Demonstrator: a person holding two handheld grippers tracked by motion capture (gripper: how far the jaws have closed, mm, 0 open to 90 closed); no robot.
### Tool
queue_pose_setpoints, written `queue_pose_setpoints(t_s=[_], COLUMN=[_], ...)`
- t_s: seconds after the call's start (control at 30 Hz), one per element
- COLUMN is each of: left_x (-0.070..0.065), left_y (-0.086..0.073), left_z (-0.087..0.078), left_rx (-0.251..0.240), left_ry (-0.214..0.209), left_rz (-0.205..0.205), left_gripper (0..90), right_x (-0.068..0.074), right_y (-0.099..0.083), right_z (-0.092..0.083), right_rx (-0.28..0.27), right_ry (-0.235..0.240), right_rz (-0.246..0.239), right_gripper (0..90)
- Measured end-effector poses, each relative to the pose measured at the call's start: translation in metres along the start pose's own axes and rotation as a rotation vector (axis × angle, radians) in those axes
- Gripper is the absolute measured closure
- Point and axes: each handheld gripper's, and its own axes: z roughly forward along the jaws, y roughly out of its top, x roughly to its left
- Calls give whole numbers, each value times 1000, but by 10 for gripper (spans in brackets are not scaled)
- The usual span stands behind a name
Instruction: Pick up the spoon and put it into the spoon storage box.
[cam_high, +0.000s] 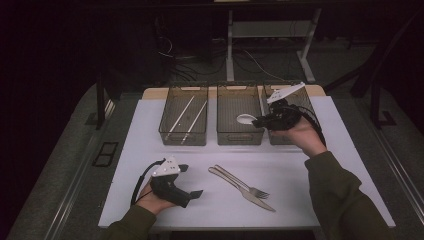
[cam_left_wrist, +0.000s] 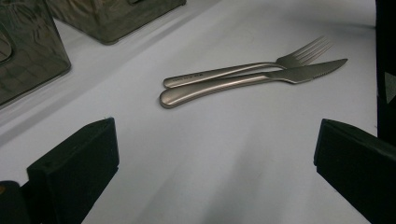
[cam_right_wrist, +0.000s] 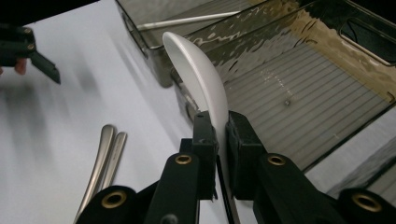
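Table (cam_high: 150, 125): smooth white sheet
Right gripper (cam_right_wrist: 222, 135): pinching glossy white curved spoon (cam_right_wrist: 201, 79)
Left gripper (cam_left_wrist: 210, 154): jaws spread
Bin (cam_right_wrist: 327, 93): ribbed translucent

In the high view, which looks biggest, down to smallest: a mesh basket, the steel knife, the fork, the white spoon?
1. Dark mesh basket, clearly largest.
2. Steel knife and steel fork: look alike in length, so unranked.
3. White spoon, smallest, though the right gripper hides its handle.

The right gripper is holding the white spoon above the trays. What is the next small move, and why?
Probably lower the white spoon into the middle tray and open the jaws. The right gripper is shut on its handle with the bowl above that tray, and the left tray already holds chopsticks.
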Motion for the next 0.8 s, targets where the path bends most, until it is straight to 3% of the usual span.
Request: queue_pose_setpoints(t_s=[0.43,0.8], left_x=[0,0], left_y=[0,0], left_z=[-1,0], left_rx=[-8,-7], left_ry=[-7,-11], left_rz=[-5,3], left_gripper=[0,0], right_x=[-16,-21], right_y=[27,23], right_z=[39,76], right_rx=[1,75], right_ry=[6,-13], right_rz=[24,23], right_gripper=[827,826])
